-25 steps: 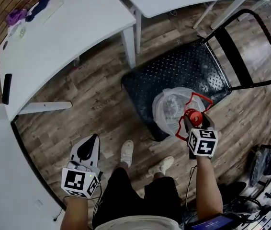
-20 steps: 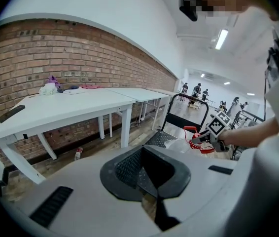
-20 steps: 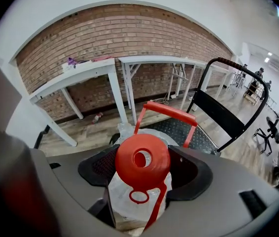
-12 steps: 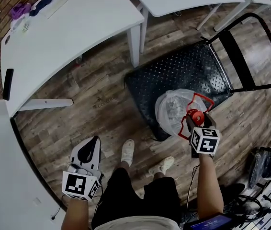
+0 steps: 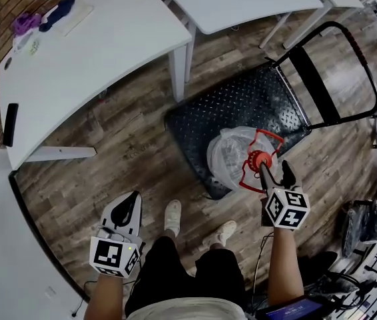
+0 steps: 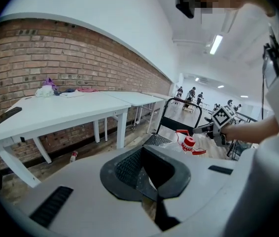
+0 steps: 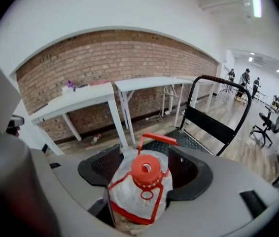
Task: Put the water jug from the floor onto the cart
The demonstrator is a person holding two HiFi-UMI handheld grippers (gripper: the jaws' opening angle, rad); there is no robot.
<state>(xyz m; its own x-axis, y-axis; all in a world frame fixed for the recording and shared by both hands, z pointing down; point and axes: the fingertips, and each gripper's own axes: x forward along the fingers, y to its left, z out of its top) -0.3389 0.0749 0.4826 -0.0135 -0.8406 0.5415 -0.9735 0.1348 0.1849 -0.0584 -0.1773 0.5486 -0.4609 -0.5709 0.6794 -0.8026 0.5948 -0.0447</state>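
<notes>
The water jug [image 5: 232, 157], red-capped, is sitting on the black cart [image 5: 242, 105] while you're holding your right gripper [image 5: 274, 173] spread open over it and keeping your left gripper [image 5: 127, 205] clenched empty.

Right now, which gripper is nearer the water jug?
Right. The right gripper hangs just over the red cap of the water jug, jaws apart either side. The left gripper is far off beside the person's left leg, jaws together.
</notes>
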